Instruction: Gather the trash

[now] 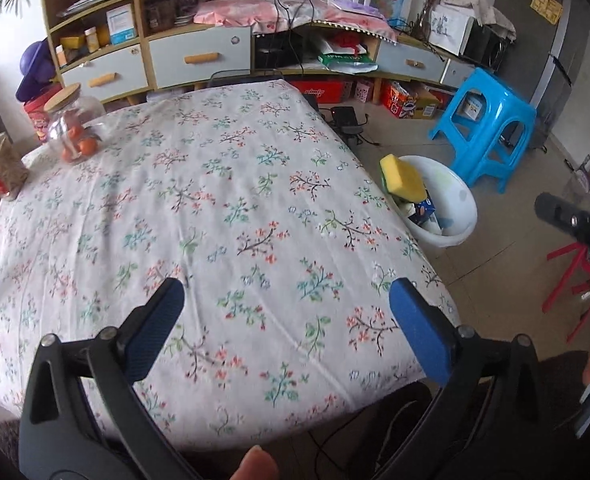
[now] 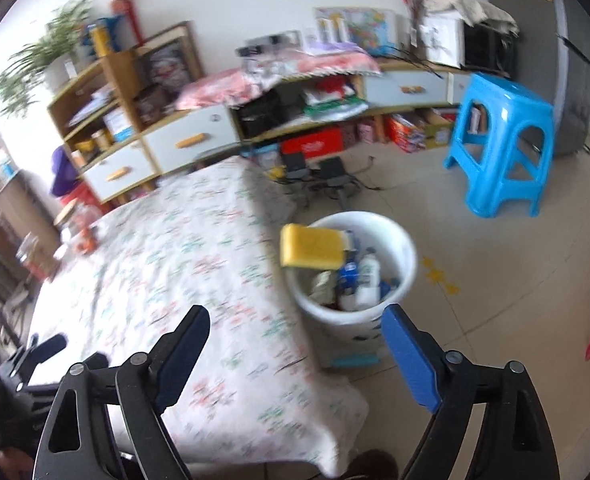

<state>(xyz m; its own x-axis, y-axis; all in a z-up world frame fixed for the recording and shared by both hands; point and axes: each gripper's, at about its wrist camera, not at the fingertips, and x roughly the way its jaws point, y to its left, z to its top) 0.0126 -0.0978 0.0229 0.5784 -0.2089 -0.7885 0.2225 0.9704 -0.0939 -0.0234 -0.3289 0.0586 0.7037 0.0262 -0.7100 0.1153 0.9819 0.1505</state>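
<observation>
A white bucket (image 1: 465, 200) (image 2: 409, 256) stands on the floor beside the table and holds trash (image 2: 359, 276): bottles, wrappers and a blue packet. A yellow sponge (image 1: 401, 176) (image 2: 313, 246) is at the bucket's rim on the table side; I cannot tell whether it rests there or is in the air. My left gripper (image 1: 287, 292) hangs open over the floral tablecloth (image 1: 215, 200) with nothing between its fingers. My right gripper (image 2: 295, 316) is open and empty too, above the table's edge and short of the bucket.
At the table's far left stand a glass jar of oranges (image 1: 75, 128) and a jar of grains (image 1: 1, 168). A blue stool (image 1: 491, 128) (image 2: 503, 140) stands behind the bucket. Low cabinets (image 1: 183, 60) line the wall. Red strips (image 1: 567, 272) lie on the floor at right.
</observation>
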